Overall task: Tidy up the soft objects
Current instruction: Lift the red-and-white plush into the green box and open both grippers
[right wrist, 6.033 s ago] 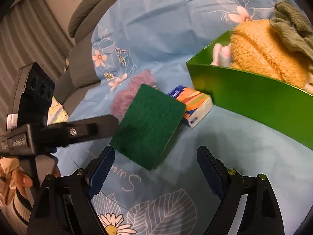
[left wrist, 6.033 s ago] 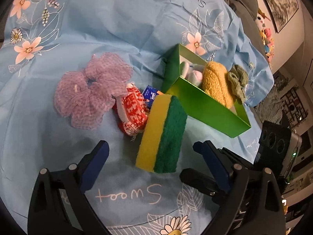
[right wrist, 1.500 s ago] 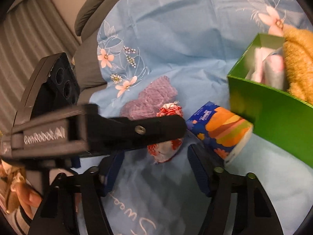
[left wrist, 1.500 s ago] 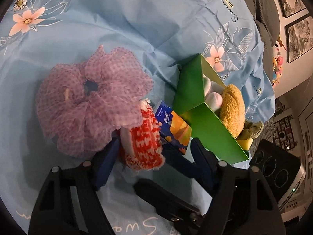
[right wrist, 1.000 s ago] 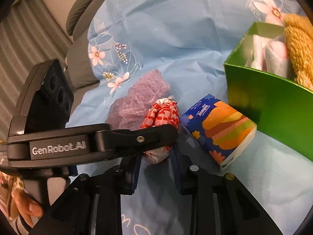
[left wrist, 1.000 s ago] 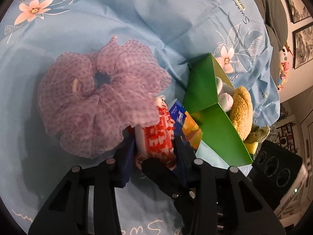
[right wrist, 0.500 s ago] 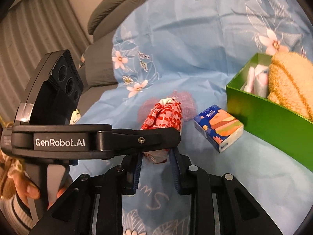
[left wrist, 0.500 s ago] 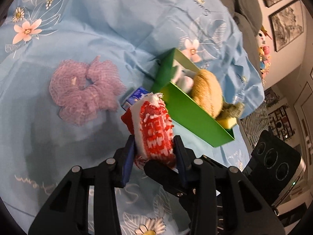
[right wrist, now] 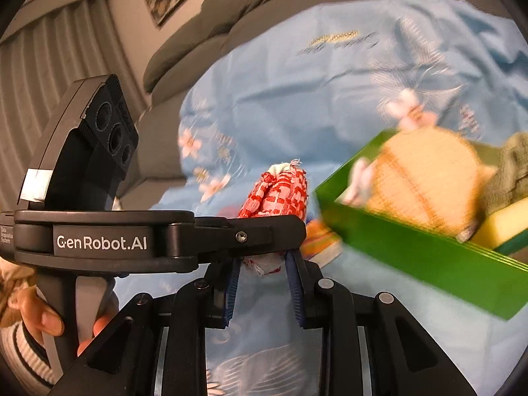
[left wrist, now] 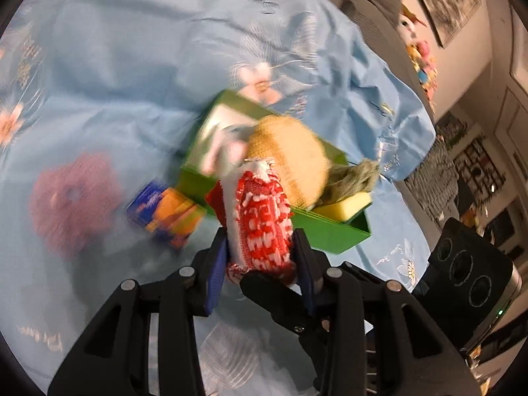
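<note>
Clamping red-white cloth (left wrist: 260, 221): both the left gripper (left wrist: 259, 264) and right gripper (right wrist: 262, 280).

The red-and-white knitted cloth (left wrist: 260, 221) is a rolled bundle standing roughly upright with a frayed white tip on top — lifted off the blue flowered sheet (left wrist: 132, 66), seen in front of the green box (left wrist: 330, 234). The box is open-topped and long, lying on the sheet; it holds a pink-and-white soft item (left wrist: 224, 151) at one end, a rolled yellow towel (left wrist: 290, 155) in the middle, then an olive-green cloth (left wrist: 353, 178) and a yellow sponge (left wrist: 346, 203) at the other end. Just beside the box lies a blue-and-orange tissue pack (left wrist: 165, 213). Farther off rests a purple mesh scrunchie (left wrist: 72, 198) — blurred.
</note>
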`<state>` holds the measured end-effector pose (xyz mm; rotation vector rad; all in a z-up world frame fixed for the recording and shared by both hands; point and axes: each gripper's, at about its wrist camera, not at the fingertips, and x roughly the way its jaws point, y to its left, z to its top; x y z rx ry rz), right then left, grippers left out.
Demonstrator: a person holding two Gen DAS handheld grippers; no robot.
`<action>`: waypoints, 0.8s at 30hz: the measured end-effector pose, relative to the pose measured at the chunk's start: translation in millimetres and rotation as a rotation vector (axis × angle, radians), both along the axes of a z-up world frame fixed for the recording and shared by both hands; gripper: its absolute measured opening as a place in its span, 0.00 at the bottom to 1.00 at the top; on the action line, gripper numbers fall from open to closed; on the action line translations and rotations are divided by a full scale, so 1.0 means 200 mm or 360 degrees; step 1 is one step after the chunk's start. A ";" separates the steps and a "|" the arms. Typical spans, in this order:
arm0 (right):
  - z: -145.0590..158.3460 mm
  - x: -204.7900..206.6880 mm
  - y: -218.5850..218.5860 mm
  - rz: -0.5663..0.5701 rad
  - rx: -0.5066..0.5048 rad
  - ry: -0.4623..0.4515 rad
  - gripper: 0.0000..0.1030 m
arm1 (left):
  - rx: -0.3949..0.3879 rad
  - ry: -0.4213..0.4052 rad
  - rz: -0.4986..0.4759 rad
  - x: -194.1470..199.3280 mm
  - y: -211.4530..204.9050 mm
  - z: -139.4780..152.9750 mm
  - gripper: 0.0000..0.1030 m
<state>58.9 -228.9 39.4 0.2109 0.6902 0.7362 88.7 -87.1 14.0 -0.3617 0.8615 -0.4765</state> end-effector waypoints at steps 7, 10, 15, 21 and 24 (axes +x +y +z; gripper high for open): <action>0.04 0.18 -0.35 -0.0315 0.0179 -0.0016 0.29 | 0.0139 -0.0042 -0.0209 0.27 -0.40 0.10 0.36; 0.01 0.26 -0.45 -0.0436 0.0206 0.0014 0.29 | 0.0200 -0.0002 -0.0259 0.40 -0.55 0.08 0.36; -0.07 0.37 -0.55 -0.0606 0.0182 0.0056 0.29 | 0.0286 0.0054 -0.0292 0.54 -0.72 0.02 0.36; -0.17 0.46 -0.65 -0.0750 0.0261 0.0156 0.29 | 0.0371 0.0113 -0.0270 0.63 -0.81 -0.05 0.53; -0.18 0.47 -0.66 -0.0781 0.0238 0.0150 0.32 | 0.0366 0.0141 -0.0244 0.66 -0.81 -0.07 0.63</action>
